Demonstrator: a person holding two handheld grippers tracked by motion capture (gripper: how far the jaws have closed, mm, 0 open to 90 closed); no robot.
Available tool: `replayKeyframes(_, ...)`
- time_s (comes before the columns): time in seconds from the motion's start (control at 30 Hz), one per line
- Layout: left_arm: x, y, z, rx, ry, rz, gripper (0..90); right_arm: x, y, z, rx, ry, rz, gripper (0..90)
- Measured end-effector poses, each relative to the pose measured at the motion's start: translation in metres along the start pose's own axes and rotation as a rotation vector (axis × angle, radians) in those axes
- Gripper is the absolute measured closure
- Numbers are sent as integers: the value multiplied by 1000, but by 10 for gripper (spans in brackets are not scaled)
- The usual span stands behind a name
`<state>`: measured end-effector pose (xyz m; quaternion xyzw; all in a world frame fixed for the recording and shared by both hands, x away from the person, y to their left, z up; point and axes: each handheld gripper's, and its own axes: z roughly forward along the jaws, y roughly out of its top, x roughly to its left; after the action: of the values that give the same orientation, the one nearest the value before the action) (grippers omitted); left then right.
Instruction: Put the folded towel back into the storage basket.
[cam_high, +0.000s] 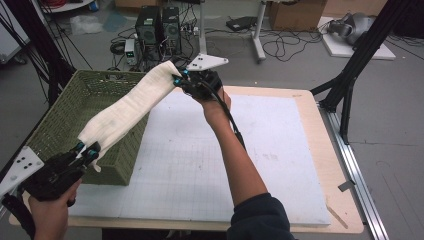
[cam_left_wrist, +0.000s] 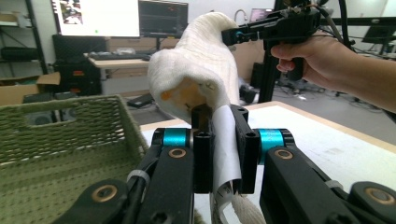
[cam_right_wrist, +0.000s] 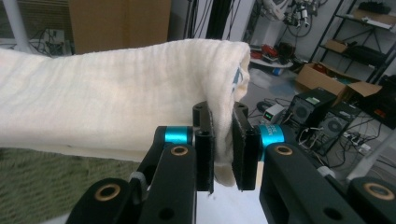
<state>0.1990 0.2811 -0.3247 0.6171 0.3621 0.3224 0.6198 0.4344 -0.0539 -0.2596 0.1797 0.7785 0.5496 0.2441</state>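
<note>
A cream-white towel (cam_high: 127, 107) hangs stretched in the air between my two grippers, folded into a long band. My left gripper (cam_high: 86, 151) is shut on its near end, low at the left above the basket's front corner. In the left gripper view the towel (cam_left_wrist: 198, 74) rises from the closed jaws, with a white label pinched between them. My right gripper (cam_high: 181, 80) is shut on the far end, raised above the table's back edge. The right gripper view has the towel (cam_right_wrist: 116, 98) draped leftward from my right gripper (cam_right_wrist: 223, 154).
A green woven basket (cam_high: 60, 120) stands at the table's left side, under the towel. A white gridded mat (cam_high: 200, 165) covers the wooden table (cam_high: 330, 165). Computer towers (cam_high: 157, 27), cables and a black stand (cam_high: 350, 75) lie beyond the table.
</note>
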Motion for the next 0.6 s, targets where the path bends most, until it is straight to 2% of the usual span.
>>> replayKeyframes(0.2,8,-1,-8,0,45,-16,810,5,12,21,5,10,-14,814)
replayKeyframes(0.27,9,-1,-9,-1,56,-16,809,7,21,34,11,16,-15,814)
replayKeyframes(0.3,10,-1,-10,0,66,-14,809,7,21,34,11,16,-15,814)
replayKeyframes(0.33,11,-1,-11,1,74,-13,809,9,27,43,8,13,-18,814)
replayKeyframes(0.4,13,-1,-13,-1,85,-15,809,10,29,47,7,13,-14,814)
replayKeyframes(0.43,14,-1,-13,-1,91,-15,809,12,33,57,11,18,-14,814)
replayKeyframes(0.47,15,-1,-14,-1,95,-15,809,12,33,57,11,18,-14,814)
replayKeyframes(0.5,16,-1,-15,-2,105,-18,809,14,37,66,19,25,-16,814)
replayKeyframes(0.6,20,-2,-17,-4,123,-27,809,17,40,72,18,22,-15,814)
